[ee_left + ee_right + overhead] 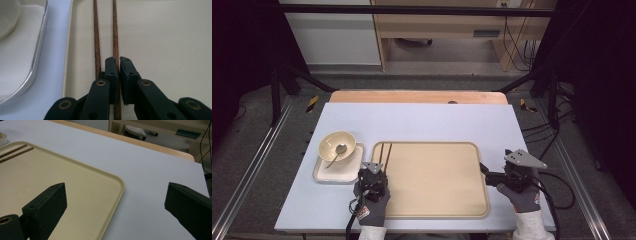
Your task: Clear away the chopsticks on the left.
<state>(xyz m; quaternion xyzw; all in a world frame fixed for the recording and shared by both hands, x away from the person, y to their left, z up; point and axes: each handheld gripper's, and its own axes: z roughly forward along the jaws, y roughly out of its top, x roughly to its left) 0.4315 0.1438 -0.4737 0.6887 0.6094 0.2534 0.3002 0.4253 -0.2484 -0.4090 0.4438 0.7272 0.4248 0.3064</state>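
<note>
**Left gripper pinching one chopstick on the tray, right gripper idle**

The left gripper (376, 172) sits at the tray's (437, 210) left edge, jaws nearly shut on the right chopstick (115, 32). The left chopstick (96, 37) lies free just beside the jaws, parallel to the held one. Both sticks run along the tray's left edge toward its far left corner. I can't tell whether the held stick is lifted or resting flat on the tray.

The right gripper (486, 171) hovers over the tray's right edge, jaws wide apart, nothing between them.

Progress, my read: both chopsticks are already on the tray, so this looks like either a fresh pickup or the last moment of setting one down; no way to say which. The bowl (337, 145) with a spoon (336, 154) in it stands on a small white dish (341, 172) left of the tray on the table, untouched. If the tray is being set, those are left to move.

View differences: the left gripper view gives the grip itself, pads squeezing the stick, plus the dish rim at its left. The high view shows the full layout, bowl and spoon, both gloved hands. The right gripper view shows the tray's far right corner (117, 181), the open jaws, and the far chopstick tips (15, 152).
</note>
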